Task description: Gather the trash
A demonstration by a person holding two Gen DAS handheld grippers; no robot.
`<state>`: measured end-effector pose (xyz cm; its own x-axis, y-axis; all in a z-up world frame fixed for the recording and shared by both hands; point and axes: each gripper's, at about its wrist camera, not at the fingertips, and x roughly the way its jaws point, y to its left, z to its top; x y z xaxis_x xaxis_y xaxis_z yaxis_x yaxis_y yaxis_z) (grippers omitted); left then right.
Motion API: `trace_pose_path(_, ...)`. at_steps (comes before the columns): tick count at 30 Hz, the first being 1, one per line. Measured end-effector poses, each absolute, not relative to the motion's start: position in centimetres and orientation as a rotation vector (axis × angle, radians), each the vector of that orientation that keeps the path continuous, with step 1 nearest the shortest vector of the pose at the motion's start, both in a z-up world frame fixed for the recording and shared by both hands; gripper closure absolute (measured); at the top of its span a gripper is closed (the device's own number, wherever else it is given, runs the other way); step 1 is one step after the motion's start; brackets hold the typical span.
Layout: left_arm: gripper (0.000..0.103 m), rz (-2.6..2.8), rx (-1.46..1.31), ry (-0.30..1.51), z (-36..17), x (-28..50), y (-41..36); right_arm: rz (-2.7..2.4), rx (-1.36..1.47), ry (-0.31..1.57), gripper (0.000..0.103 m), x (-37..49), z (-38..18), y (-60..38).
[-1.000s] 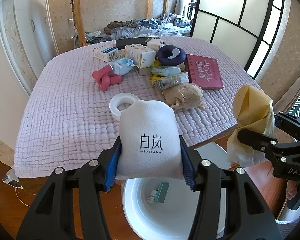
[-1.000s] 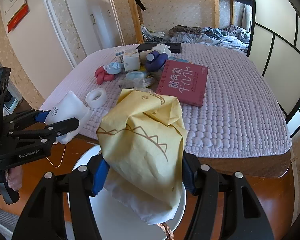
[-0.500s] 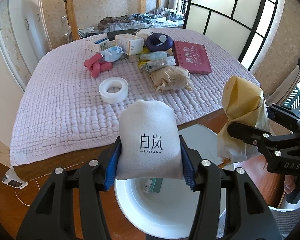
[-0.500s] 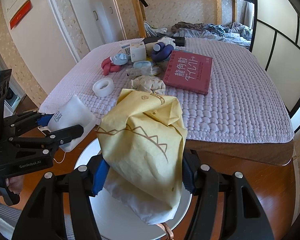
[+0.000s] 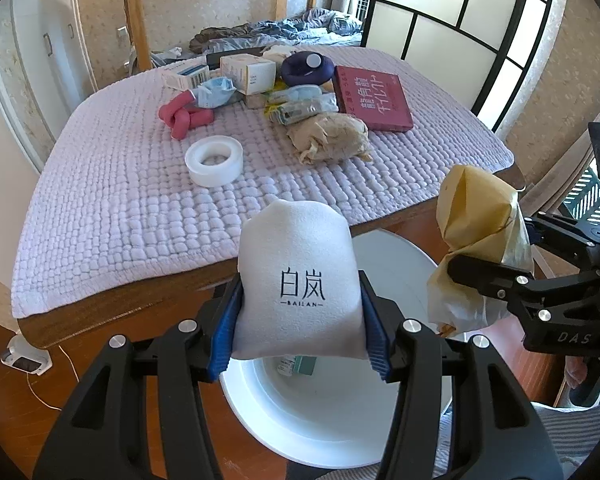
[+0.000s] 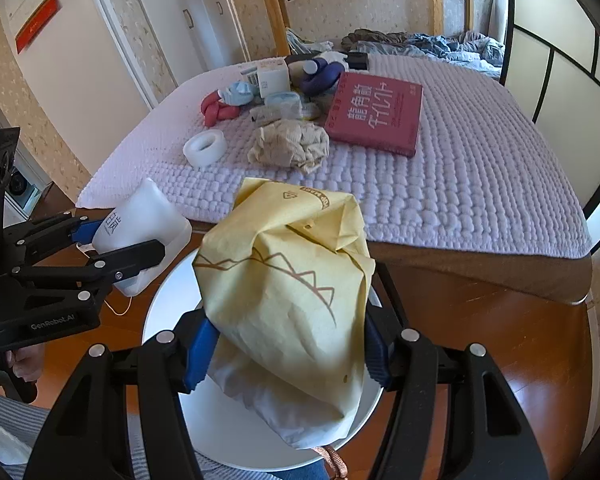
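So right now both hands are loaded. My left gripper (image 5: 300, 312) has its fingers clamped on a white pouch (image 5: 298, 280) with BAILAN printed on it, and my right gripper (image 6: 284, 344) is squeezing a crumpled yellow paper bag (image 6: 284, 300). Both hang right over the white bin (image 5: 396, 264) on the floor, just in front of the tabletop (image 5: 120, 208) with its lavender quilted cover.

Down in the bin there's already a small greenish box (image 5: 305, 365) and something else next to it, maybe a little bottle, hard to tell since the pouch hides most of it. So a couple of bits are in, and I'd say these two go in as soon as I let go.

Plenty left though. Nearest on the cover is a tape roll (image 5: 214, 160), then a wad of brown paper (image 5: 328, 138) that looks like obvious trash. Behind that: pink foam rollers (image 5: 184, 116), a crumpled blue mask (image 5: 216, 92), some plastic wrappers (image 5: 304, 106), small cartons (image 5: 248, 72), a red book (image 5: 370, 96) and a purple thing (image 5: 306, 68). Not all of that is trash, I'd guess, so call it under halfway.
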<state>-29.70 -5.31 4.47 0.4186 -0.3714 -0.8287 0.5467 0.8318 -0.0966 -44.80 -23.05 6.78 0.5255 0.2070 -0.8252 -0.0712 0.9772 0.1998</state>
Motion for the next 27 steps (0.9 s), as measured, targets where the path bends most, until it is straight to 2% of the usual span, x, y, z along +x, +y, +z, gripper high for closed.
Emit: trace_pose_path(27,0.048,-0.577,0.233,1.055,1.6,-30.8,-4.9,0.173,0.141,1.08,0.043,-45.5,4.1,-22.2)
